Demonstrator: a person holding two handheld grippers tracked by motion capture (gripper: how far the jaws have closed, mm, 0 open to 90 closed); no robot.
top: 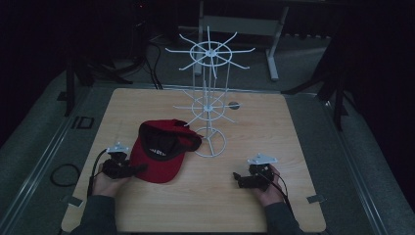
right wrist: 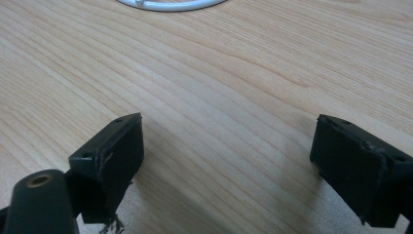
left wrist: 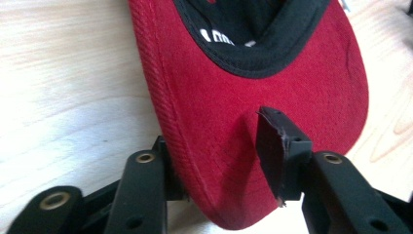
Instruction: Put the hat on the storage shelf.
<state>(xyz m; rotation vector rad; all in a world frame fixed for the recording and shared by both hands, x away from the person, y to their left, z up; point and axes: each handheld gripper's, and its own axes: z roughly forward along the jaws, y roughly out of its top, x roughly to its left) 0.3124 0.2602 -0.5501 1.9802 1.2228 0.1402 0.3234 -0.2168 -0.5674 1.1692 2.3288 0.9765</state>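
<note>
Now we have the left gripper (top: 138, 168) at the brim of the red cap (top: 164, 149), the right gripper (top: 236, 176) free over bare wood.

Over on the left, our jaws straddle the brim's near edge: in the left gripper view one jaw lies on top of the red cloth and the other sits at the brim's edge, partly under it, but we cannot tell whether they are pinching it. We see the cap lying upside down on the worktop (top: 274, 122), its black lining facing up, left of centre, its crown touching the base ring of the white wire rack (top: 209, 105) that stands mid-worktop. Over on the right, our jaws stand wide apart and empty, low over the wood, well apart from the cap, with the rack's base ring at the far edge of that gripper's view.
</note>
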